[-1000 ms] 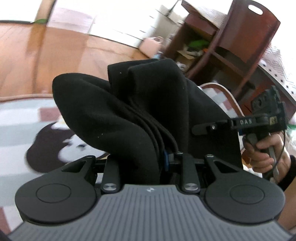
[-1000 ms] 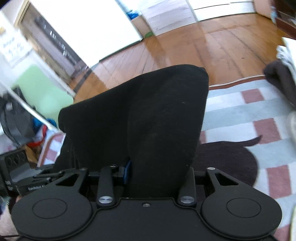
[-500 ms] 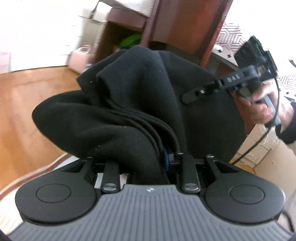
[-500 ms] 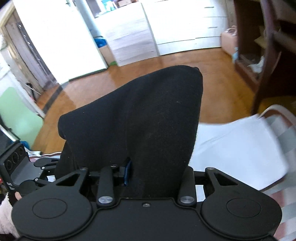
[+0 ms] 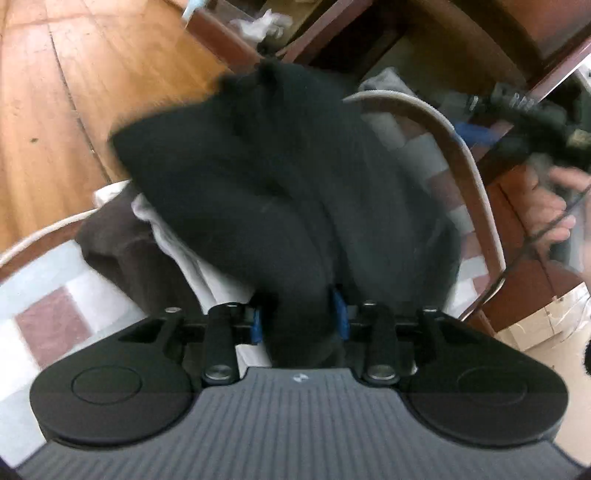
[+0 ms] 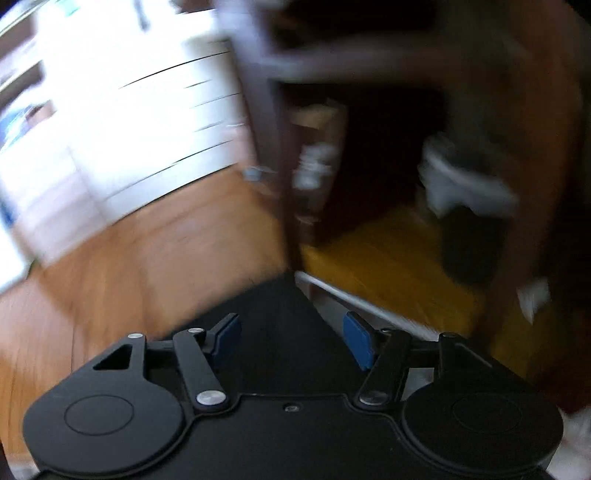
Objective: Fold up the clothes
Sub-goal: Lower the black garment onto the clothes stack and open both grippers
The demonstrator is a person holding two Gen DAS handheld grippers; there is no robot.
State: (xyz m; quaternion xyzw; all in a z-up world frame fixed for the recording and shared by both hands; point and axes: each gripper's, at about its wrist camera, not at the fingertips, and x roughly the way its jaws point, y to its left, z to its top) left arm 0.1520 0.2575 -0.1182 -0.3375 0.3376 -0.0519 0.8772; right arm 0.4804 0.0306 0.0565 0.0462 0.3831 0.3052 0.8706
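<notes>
The black garment [image 5: 280, 206] fills the middle of the left wrist view, bunched in thick folds that rise from the left gripper [image 5: 299, 325] toward twelve o'clock, with its lower end between the two blue pads [image 5: 340, 314]. The jaws here are opening; the cloth still sits between them, close against the pad on the right, though whether the pads still press on it is hard to tell through the blur. Beneath the garment, at about eight o'clock, lie a white cloth [image 5: 184, 240] and a dark brown one [image 5: 122, 251] on a checked rug [image 5: 44, 302] with a pale curved border. At ten o'clock is wooden floor [image 5: 55, 110]; at one o'clock stands dark wooden shelving [image 5: 388, 33] with crumpled things in its lower compartment. At three o'clock a hand [image 5: 554, 206] holds the other tool, blurred. In the right wrist view the right gripper [image 6: 291, 343] has its jaws spread wide and opening, the pads [image 6: 356, 345] clear of the black fabric [image 6: 280, 325] that lies between and below them without being pinched. Past it, at one o'clock, an open shelf compartment [image 6: 388, 258] holds something white and something dark, too smeared to name.
</notes>
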